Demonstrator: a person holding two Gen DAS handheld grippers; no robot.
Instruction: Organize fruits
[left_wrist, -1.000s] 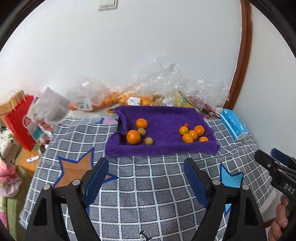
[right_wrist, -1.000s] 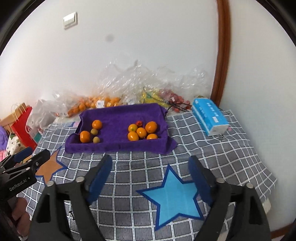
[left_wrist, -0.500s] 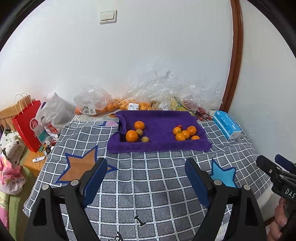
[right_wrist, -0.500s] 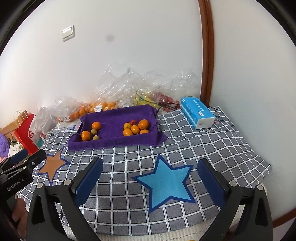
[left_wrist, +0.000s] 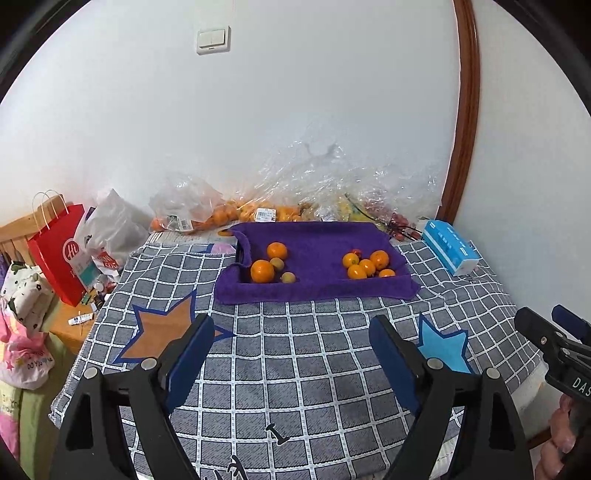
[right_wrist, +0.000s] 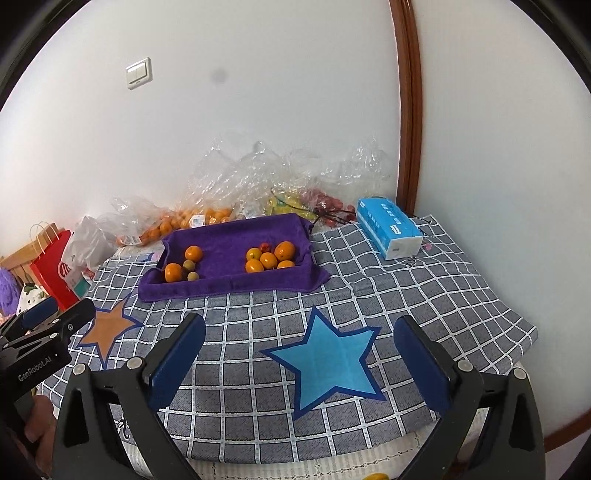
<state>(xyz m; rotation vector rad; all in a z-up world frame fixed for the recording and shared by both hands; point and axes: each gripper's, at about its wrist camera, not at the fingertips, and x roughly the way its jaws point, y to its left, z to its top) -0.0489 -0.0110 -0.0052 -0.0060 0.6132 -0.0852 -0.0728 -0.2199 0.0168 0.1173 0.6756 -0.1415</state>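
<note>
A white wall with a light switch (left_wrist: 213, 40) and a brown door frame (left_wrist: 466, 110) is seen behind a tabletop (left_wrist: 295, 350) covered by a grey checked cloth printed with an orange star (left_wrist: 168, 332) and a blue star (right_wrist: 328, 360).

At the far side of the tabletop a tray draped in a purple towel (left_wrist: 314, 236) is noted. Two groups of fruit lie in it, well apart:
- Left group: two oranges (left_wrist: 262, 271) with two small brownish-green fruits (left_wrist: 288, 277) just beside them.
- Right group: five orange fruits (left_wrist: 366, 265) clustered together, touching, with one small red fruit (left_wrist: 356, 252) at the back.

Behind the tray, clear plastic bags (left_wrist: 332, 177) of oranges, yellow fruit and red fruit are piled against the wall. A blue tissue pack (right_wrist: 388, 226) lies to the right of the tray, near the door frame. A red paper bag (left_wrist: 59, 254) stands beyond the left edge of the tabletop.

The left hand-held gripper (left_wrist: 291, 345) is held above the near part of the cloth, jaws spread wide, nothing between them. The right hand-held gripper (right_wrist: 299, 347) is likewise spread wide and empty, over the blue star. Both are well apart from the tray.
</note>
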